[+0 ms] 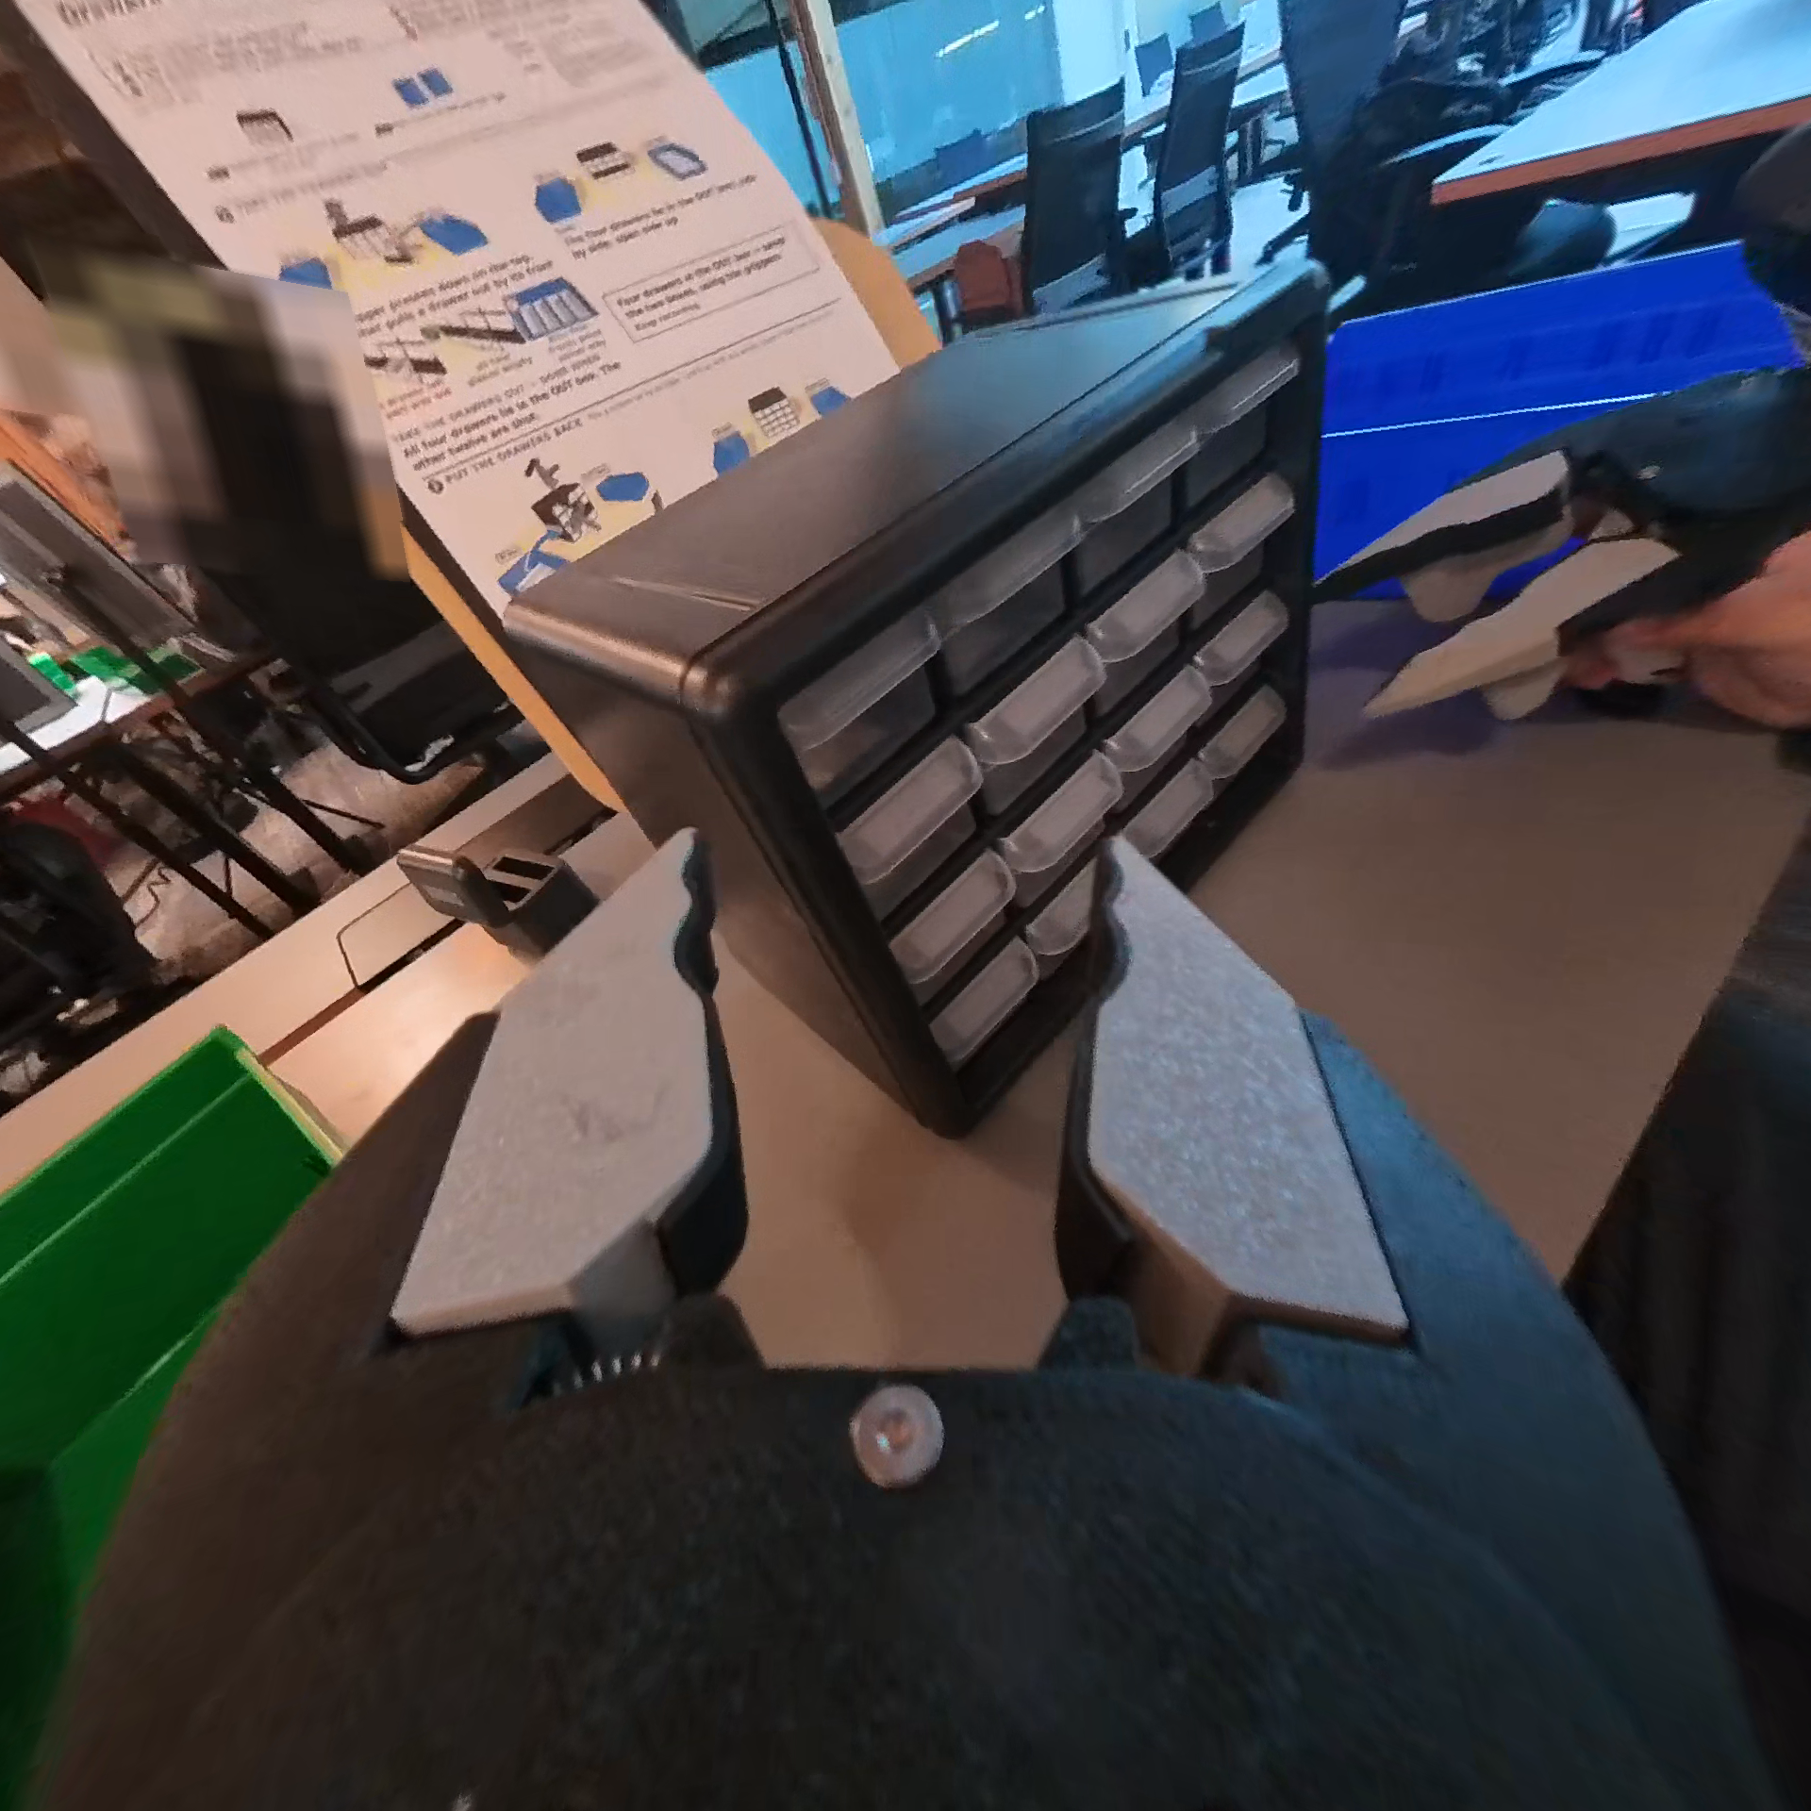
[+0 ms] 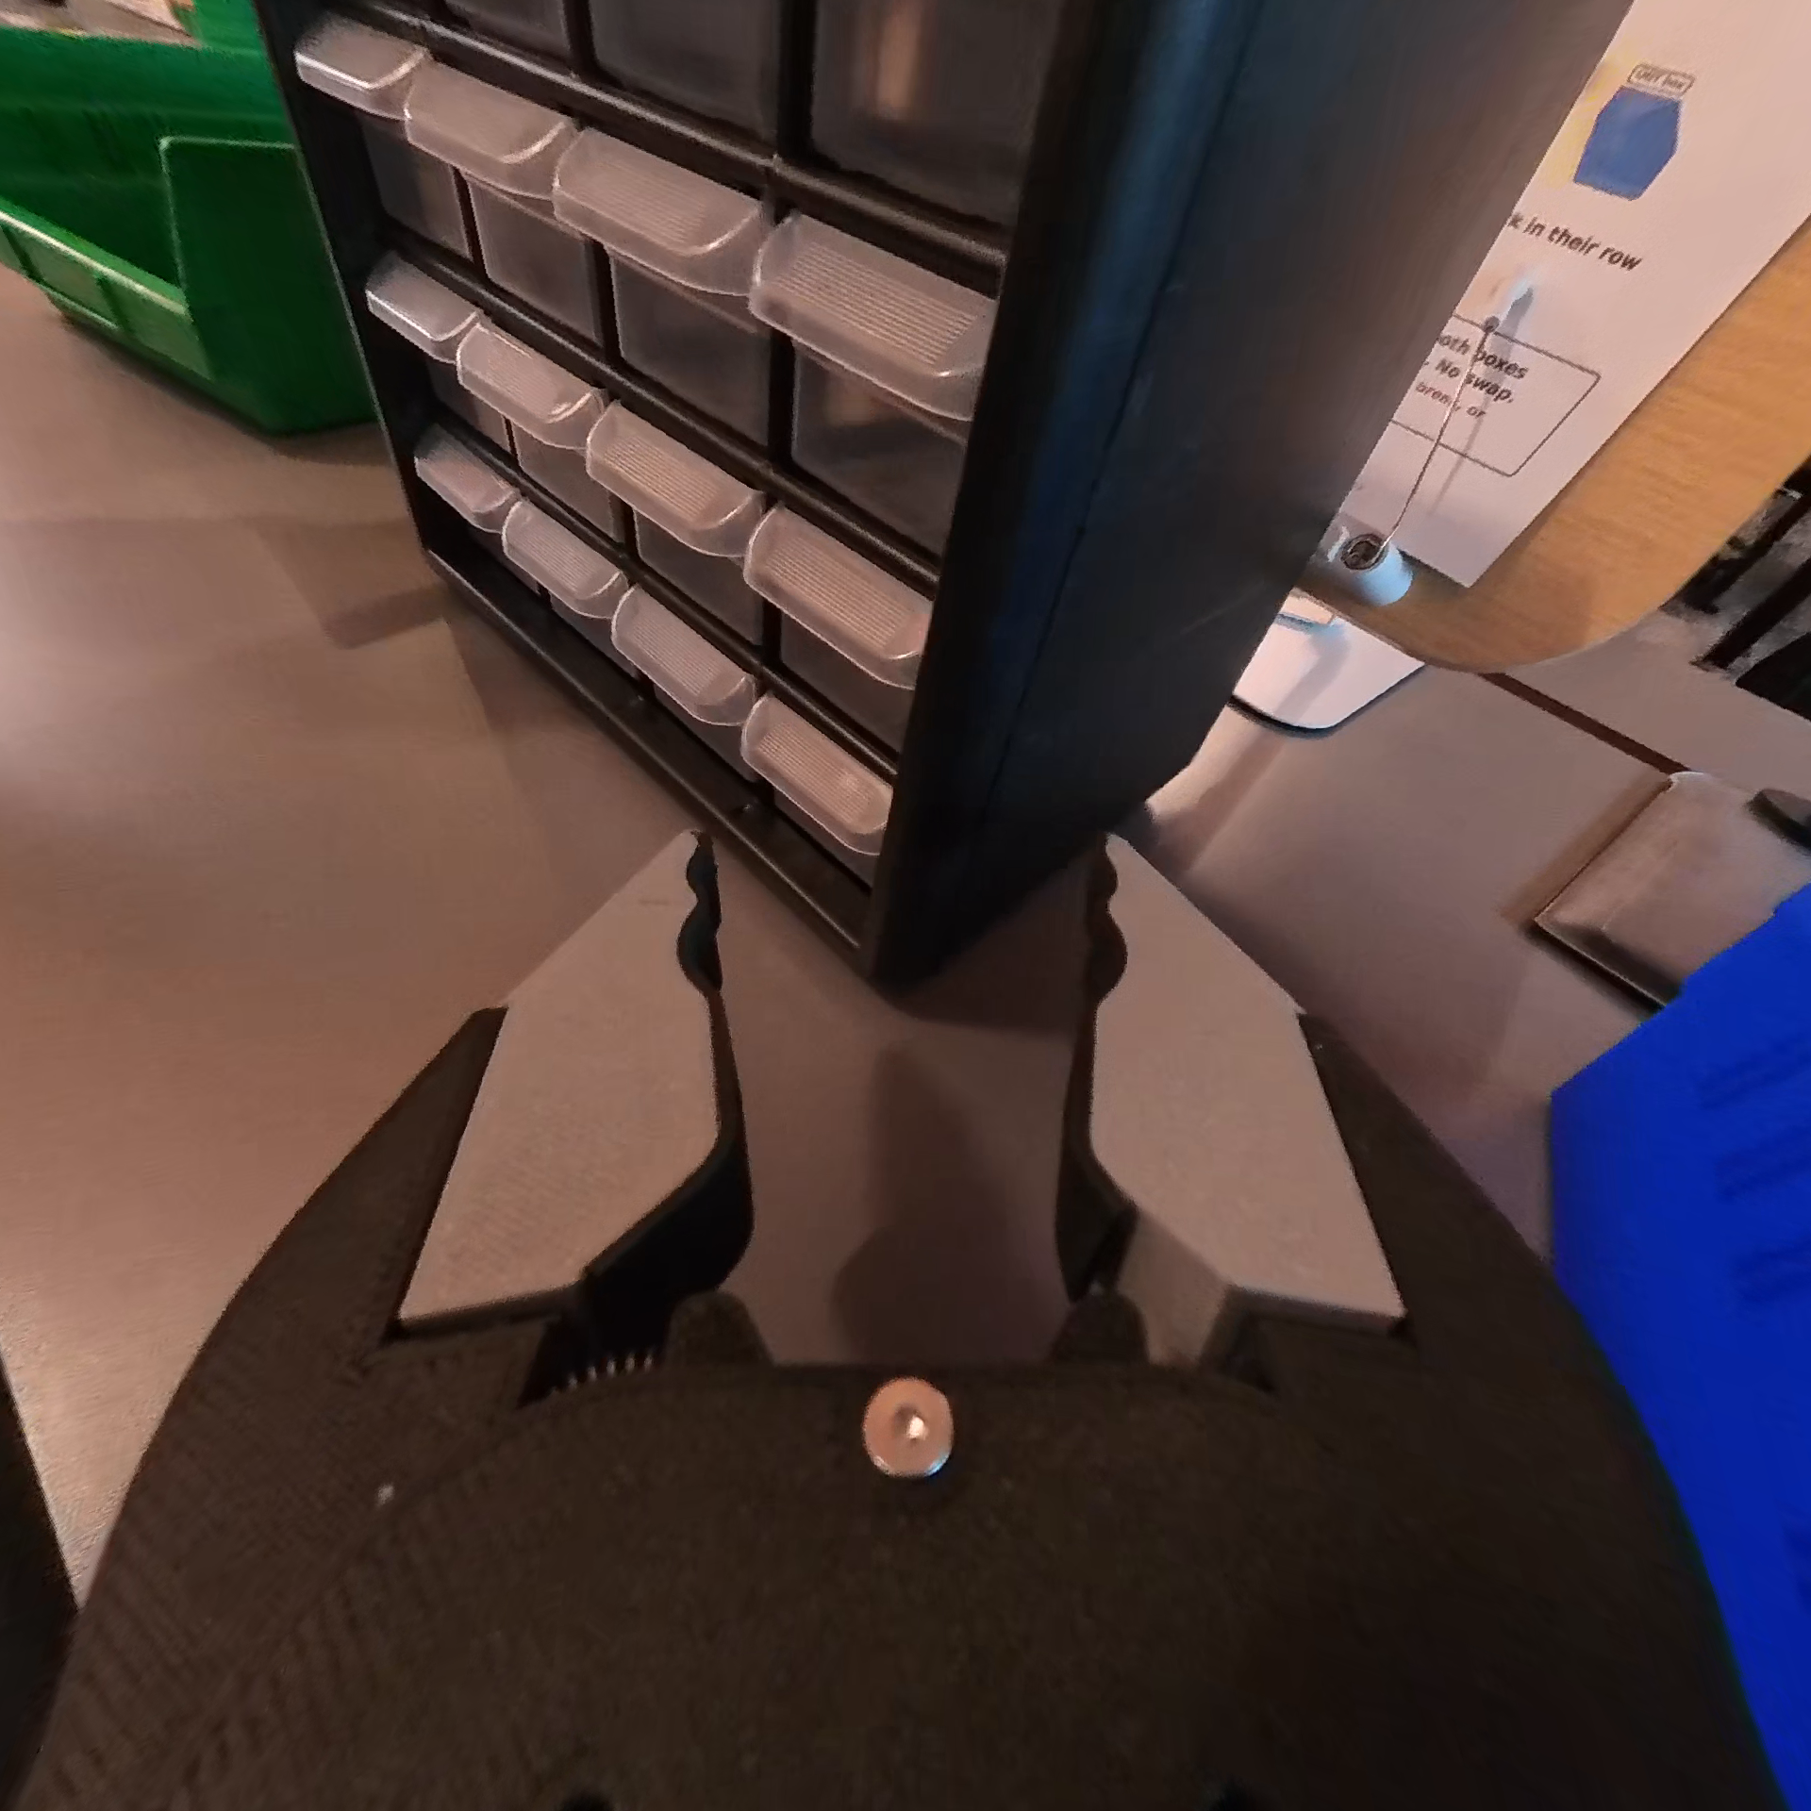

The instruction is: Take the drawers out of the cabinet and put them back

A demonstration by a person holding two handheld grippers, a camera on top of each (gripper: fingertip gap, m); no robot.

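- Leftmost, a green bin (image 1: 147, 1225) is seen at the tabletop (image 1: 1421, 931) edge, well apart from the cabinet; in the right wrist view the same green bin (image 2: 186, 284) lies behind and left of the cabinet.
- Next, the left hand-held gripper (image 1: 902, 882) is held low over the tabletop with its fingers spread and nothing between them, pointed at the cabinet's lower left corner.
- Behind it, an instruction sheet (image 1: 510, 255) on a wooden board is propped up at a slant beyond the cabinet.
- At the centre, the black cabinet (image 1: 882, 549) is stood upright on the tabletop, and its clear drawers (image 1: 1039, 706) are all seen seated in their slots.
- Nothing is seen between either gripper and the drawer fronts.
- Further right, a blue bin (image 1: 1529, 412) is placed behind the cabinet's right side.
- At the far right, the right hand-held gripper (image 1: 1372, 647) is carried in a hand (image 1: 1735, 666), fingers spread and empty; in its own view the right hand-held gripper (image 2: 902, 882) is aimed at the cabinet's (image 2: 1127, 392) lower right corner.
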